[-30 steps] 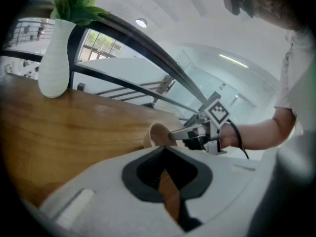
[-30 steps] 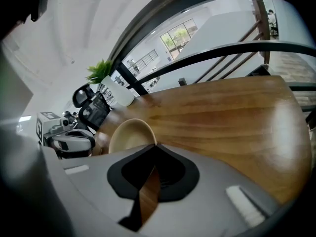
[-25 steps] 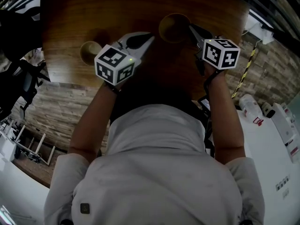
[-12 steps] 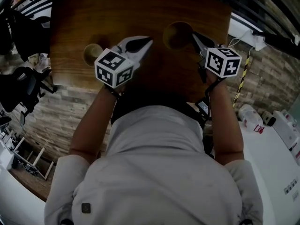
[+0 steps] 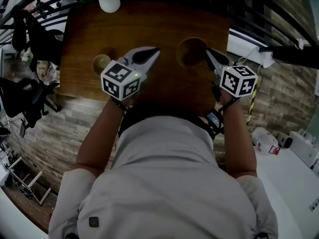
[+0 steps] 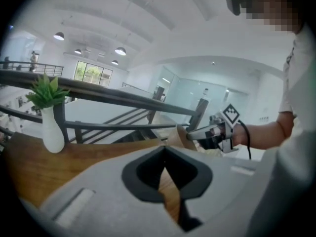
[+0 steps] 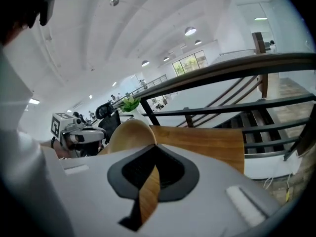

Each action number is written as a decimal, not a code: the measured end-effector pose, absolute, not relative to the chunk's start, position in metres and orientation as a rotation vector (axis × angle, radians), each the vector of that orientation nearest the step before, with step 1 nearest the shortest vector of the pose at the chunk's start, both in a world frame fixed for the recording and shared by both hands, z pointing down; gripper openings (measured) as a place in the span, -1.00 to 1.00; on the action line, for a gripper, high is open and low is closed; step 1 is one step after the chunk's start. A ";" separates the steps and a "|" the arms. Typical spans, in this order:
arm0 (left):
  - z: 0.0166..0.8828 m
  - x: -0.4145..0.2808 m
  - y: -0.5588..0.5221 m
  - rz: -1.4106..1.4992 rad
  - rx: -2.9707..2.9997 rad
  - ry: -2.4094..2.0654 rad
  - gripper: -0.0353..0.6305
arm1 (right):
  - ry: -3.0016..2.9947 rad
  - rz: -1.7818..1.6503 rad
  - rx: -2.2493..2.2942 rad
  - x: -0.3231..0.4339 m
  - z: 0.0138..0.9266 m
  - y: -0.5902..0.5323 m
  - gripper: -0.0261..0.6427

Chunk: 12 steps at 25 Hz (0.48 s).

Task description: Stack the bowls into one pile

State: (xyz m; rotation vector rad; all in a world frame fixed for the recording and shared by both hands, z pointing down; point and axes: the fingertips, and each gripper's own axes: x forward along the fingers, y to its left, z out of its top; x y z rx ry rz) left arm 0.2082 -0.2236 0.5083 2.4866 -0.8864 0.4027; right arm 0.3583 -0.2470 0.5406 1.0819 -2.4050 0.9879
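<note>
The right gripper has its jaws closed on the rim of the large wooden bowl; the left gripper view shows this grip from the side. The left gripper is closed with nothing in it. Only the head view shows the small bowl standing on the table. Compared with one second ago, both grippers and the large bowl are higher, and a white vase has come into the head view.

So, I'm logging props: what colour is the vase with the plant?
White; the vase shows best in the left gripper view.
</note>
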 end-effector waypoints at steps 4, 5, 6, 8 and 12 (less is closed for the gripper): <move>0.476 0.220 -0.213 0.378 2.522 -0.931 -0.88 | -2.452 0.940 1.089 0.376 0.507 -0.234 -0.88; 0.469 0.223 -0.211 0.372 2.530 -0.941 -0.88 | -2.463 0.929 1.092 0.381 0.499 -0.232 -0.88; 0.462 0.226 -0.209 0.365 2.536 -0.951 -0.88 | -2.474 0.919 1.095 0.384 0.491 -0.230 -0.88; 0.449 0.230 -0.204 0.351 2.546 -0.970 -0.88 | -2.493 0.903 1.101 0.391 0.476 -0.223 -0.89; 0.429 0.239 -0.197 0.330 2.566 -1.000 -0.88 | -2.522 0.875 1.107 0.402 0.454 -0.215 -0.89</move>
